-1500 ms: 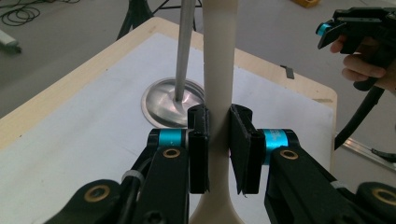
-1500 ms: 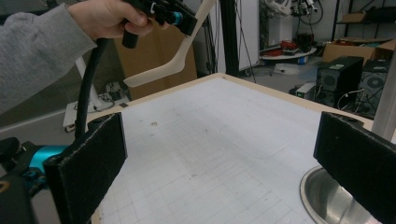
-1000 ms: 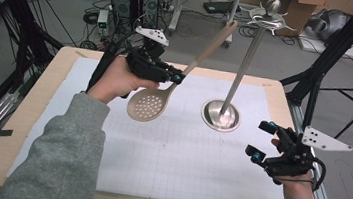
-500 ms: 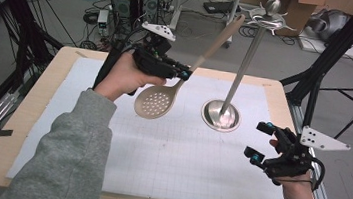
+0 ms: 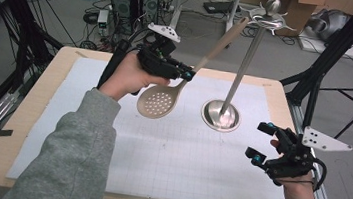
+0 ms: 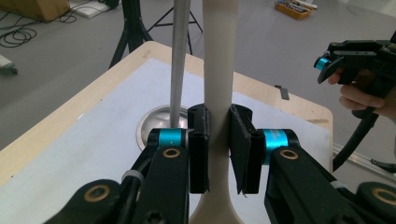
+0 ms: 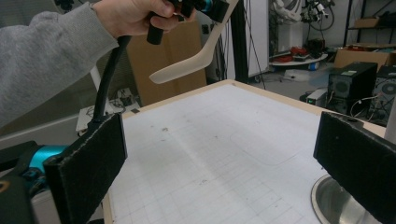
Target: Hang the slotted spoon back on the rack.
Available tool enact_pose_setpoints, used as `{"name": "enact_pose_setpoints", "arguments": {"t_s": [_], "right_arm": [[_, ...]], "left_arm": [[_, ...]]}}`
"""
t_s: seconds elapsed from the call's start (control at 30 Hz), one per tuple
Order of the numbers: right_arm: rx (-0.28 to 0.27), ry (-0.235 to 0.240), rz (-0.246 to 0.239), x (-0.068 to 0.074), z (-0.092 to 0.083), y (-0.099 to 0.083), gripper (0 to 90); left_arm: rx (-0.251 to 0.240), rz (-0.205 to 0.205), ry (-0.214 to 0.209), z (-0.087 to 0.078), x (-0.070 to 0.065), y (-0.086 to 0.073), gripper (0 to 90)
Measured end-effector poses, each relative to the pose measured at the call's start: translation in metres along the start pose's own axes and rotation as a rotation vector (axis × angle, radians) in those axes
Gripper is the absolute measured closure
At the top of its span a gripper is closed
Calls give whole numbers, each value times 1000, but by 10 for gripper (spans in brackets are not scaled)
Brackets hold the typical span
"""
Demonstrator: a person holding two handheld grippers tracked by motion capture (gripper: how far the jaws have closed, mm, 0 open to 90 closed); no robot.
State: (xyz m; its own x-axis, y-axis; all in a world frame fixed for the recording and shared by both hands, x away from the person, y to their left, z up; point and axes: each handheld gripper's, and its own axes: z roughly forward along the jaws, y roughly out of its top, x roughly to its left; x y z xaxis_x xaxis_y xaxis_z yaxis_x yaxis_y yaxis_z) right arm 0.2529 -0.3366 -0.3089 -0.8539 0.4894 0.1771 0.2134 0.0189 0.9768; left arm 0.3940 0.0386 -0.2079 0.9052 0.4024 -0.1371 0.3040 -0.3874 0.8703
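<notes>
My left gripper [image 5: 187, 74] is shut on the handle of a beige slotted spoon [image 5: 160, 101], which it holds in the air above the white mat [image 5: 177, 160]. The long handle [image 6: 218, 60] rises between the pads in the left gripper view, and its tip reaches up toward the hooks at the top of a metal rack stand [image 5: 243, 62]. The stand's round base [image 5: 221, 116] sits on the mat just right of the spoon bowl. Near the table's right edge my right gripper [image 5: 259, 143] stands open and empty, and its two pads [image 7: 88, 168] frame the mat in the right gripper view.
The wooden table [image 5: 32, 108] carries the mat. Behind it are computer towers [image 5: 135, 1], cables and cardboard boxes on the floor. Black tripod legs [image 5: 329, 61] stand at the right, and a dark frame post [image 5: 17, 21] at the left.
The left hand has lifted the spoon slightly and carried it right, so the handle tip is closer to the stand's top. The right gripper has kept still.
</notes>
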Motion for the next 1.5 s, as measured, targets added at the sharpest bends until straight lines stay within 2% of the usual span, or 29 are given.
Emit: {"name": "enact_pose_setpoints", "arguments": {"t_s": [0.17,0.23,0.67,1.07,1.2,1.33,1.5], "right_arm": [[0,2,-1,0,0,0,14],[1,1,4,0,-1,0,14],[1,2,3,-1,0,0,14],[-3,1,2,0,1,1,14],[-9,7,-2,3,-1,3,14],[10,-4,5,-1,0,-1,14],[5,-3,4,-2,-1,-1,14]], "left_arm": [[-4,2,-5,3,-1,1,779],[8,17,0,5,-1,1,778],[8,18,-4,15,0,2,778],[17,32,23,28,-3,1,779],[6,33,14,35,-3,1,779],[4,22,-4,42,-2,0,779],[10,29,2,46,-1,0,779]]}}
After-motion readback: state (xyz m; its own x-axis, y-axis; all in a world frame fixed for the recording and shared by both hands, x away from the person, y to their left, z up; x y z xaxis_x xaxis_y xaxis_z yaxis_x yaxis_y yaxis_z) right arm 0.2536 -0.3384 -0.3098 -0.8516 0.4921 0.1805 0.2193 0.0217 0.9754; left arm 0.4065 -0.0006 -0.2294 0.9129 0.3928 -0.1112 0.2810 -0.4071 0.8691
